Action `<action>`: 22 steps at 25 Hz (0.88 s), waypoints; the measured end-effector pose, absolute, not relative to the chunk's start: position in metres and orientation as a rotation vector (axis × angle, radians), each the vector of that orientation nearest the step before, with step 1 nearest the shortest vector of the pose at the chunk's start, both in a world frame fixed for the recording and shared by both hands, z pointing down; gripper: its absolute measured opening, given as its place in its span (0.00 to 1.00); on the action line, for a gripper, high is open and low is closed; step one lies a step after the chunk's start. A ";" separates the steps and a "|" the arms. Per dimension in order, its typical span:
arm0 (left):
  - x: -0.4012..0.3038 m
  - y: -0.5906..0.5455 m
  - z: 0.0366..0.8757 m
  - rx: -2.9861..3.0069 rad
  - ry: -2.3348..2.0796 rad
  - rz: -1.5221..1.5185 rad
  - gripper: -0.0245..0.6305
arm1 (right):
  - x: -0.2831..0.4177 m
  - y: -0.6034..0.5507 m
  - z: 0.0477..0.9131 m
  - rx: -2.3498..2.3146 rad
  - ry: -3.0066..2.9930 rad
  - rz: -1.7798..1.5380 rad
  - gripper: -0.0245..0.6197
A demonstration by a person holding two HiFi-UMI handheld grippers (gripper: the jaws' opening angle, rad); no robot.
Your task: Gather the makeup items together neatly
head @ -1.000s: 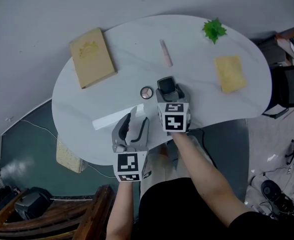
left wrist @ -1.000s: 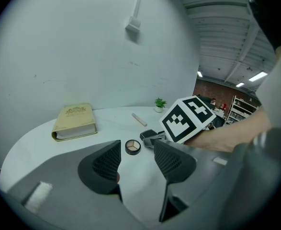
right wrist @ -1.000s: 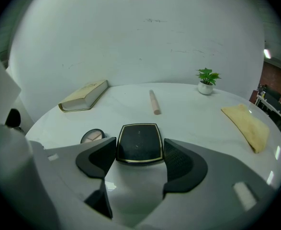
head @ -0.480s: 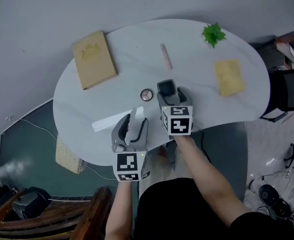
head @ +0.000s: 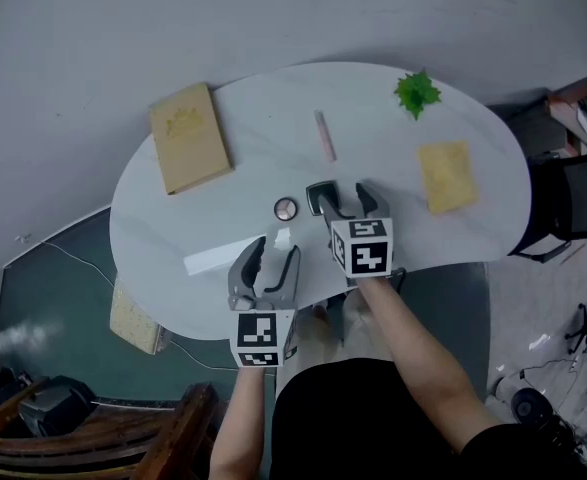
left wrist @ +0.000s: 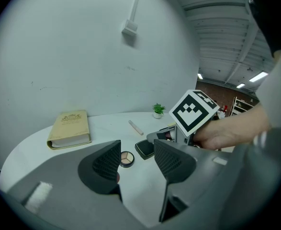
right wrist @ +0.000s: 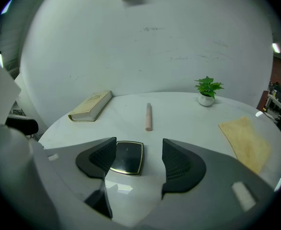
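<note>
A black square compact (head: 320, 199) lies flat on the white table (head: 233, 183), close to a small round eyeshadow compact (head: 286, 208). A pink tube (head: 323, 135) lies farther back. My right gripper (head: 345, 197) stands open around the black compact (right wrist: 127, 157), which rests near its left jaw and touches neither. My left gripper (head: 274, 252) is open and empty at the near table edge. It looks toward the round compact (left wrist: 126, 158), the black compact (left wrist: 144, 148) and the right gripper (left wrist: 188, 123).
A tan book (head: 188, 136) lies at the back left, a small green plant (head: 415, 93) at the back right and a yellow cloth (head: 446, 175) on the right. A white paper strip (head: 235, 253) lies near the left gripper. A black chair (head: 578, 183) stands beyond the table's right end.
My right gripper has opened and let go of the black compact, which now lies on the table next to the round compact. The left gripper has stayed put.
</note>
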State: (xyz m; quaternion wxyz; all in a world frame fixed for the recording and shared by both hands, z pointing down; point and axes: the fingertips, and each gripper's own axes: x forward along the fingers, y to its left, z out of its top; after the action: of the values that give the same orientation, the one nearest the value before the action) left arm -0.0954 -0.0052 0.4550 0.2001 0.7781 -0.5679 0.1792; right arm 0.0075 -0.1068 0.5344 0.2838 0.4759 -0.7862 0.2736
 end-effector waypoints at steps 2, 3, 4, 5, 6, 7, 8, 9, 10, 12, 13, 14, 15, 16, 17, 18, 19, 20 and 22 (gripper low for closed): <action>-0.091 -0.009 0.452 2.174 -1.594 0.500 0.37 | 0.011 -0.113 0.533 1.259 -2.110 0.725 0.52; -0.088 -0.011 0.450 2.172 -1.601 0.499 0.37 | 0.013 -0.116 0.532 1.251 -2.113 0.720 0.52; -0.086 -0.013 0.448 2.170 -1.609 0.498 0.37 | 0.015 -0.119 0.531 1.242 -2.116 0.715 0.52; -0.084 -0.016 0.446 2.166 -1.618 0.496 0.37 | 0.016 -0.123 0.531 1.233 -2.120 0.711 0.52; -0.083 -0.018 0.444 2.160 -1.628 0.494 0.37 | 0.017 -0.127 0.530 1.225 -2.125 0.708 0.52; -0.083 -0.021 0.443 2.153 -1.638 0.491 0.37 | 0.018 -0.131 0.530 1.215 -2.130 0.705 0.52; -0.082 -0.023 0.442 2.145 -1.648 0.488 0.37 | 0.019 -0.135 0.530 1.205 -2.135 0.700 0.52; -0.081 -0.026 0.441 2.137 -1.656 0.486 0.37 | 0.019 -0.140 0.530 1.195 -2.140 0.693 0.52; -0.079 -0.028 0.440 2.131 -1.664 0.487 0.37 | 0.019 -0.144 0.530 1.182 -2.145 0.685 0.52; -0.077 -0.031 0.438 2.120 -1.680 0.488 0.37 | 0.019 -0.154 0.532 1.155 -2.154 0.666 0.52; -0.075 -0.033 0.437 2.112 -1.688 0.487 0.37 | 0.018 -0.158 0.533 1.141 -2.158 0.660 0.51; -0.074 -0.034 0.436 2.103 -1.695 0.485 0.37 | 0.017 -0.162 0.534 1.128 -2.162 0.655 0.51; -0.073 -0.035 0.436 2.094 -1.701 0.481 0.37 | 0.016 -0.166 0.535 1.115 -2.165 0.652 0.51; -0.072 -0.036 0.436 2.085 -1.706 0.478 0.37 | 0.014 -0.170 0.536 1.101 -2.169 0.649 0.51; -0.070 -0.037 0.436 2.077 -1.710 0.476 0.37 | 0.012 -0.174 0.538 1.087 -2.174 0.644 0.50; -0.069 -0.038 0.437 2.070 -1.712 0.475 0.37 | 0.010 -0.178 0.539 1.075 -2.177 0.639 0.50; -0.068 -0.038 0.437 2.063 -1.714 0.475 0.37 | 0.009 -0.182 0.541 1.063 -2.179 0.633 0.49; -0.067 -0.039 0.438 2.057 -1.714 0.476 0.37 | 0.006 -0.186 0.543 1.054 -2.181 0.627 0.48; -0.065 -0.039 0.440 2.050 -1.714 0.481 0.37 | 0.002 -0.192 0.546 1.034 -2.182 0.622 0.46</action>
State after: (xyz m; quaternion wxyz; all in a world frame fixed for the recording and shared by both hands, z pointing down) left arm -0.0652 -0.0394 0.4401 0.2118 0.7379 -0.6170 0.1731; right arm 0.0018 -0.1921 0.5457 0.3185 0.3930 -0.8296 0.2365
